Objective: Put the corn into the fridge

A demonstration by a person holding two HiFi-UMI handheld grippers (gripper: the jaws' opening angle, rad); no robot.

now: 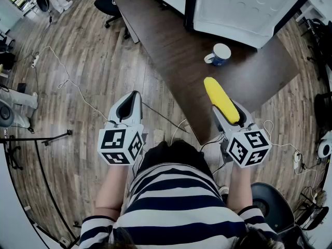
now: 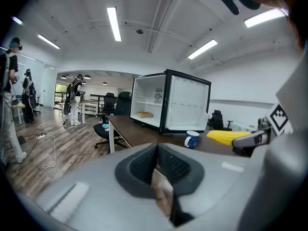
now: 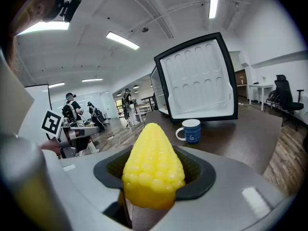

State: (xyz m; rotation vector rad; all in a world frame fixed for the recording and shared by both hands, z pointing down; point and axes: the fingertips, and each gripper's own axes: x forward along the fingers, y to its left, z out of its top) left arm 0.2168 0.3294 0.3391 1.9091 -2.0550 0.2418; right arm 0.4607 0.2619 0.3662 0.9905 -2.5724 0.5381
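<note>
A yellow corn cob (image 1: 220, 98) sticks out forward from my right gripper (image 1: 228, 113), which is shut on it over the near corner of the dark table (image 1: 171, 45). In the right gripper view the corn (image 3: 154, 170) fills the space between the pads of the right gripper (image 3: 154, 182). The small black fridge (image 2: 159, 102) stands on the table's far end with its white-lined door (image 1: 244, 7) swung wide open. My left gripper (image 1: 134, 95) hangs over the wooden floor left of the table, jaws together and empty; the left gripper view shows its pads (image 2: 166, 165) meeting.
A blue and white mug (image 1: 220, 54) stands on the table between the corn and the fridge door. A tan box (image 2: 144, 114) lies on a fridge shelf. Office chairs (image 1: 109, 4) and cables (image 1: 62, 71) are on the floor. People stand far off at the left (image 2: 74, 100).
</note>
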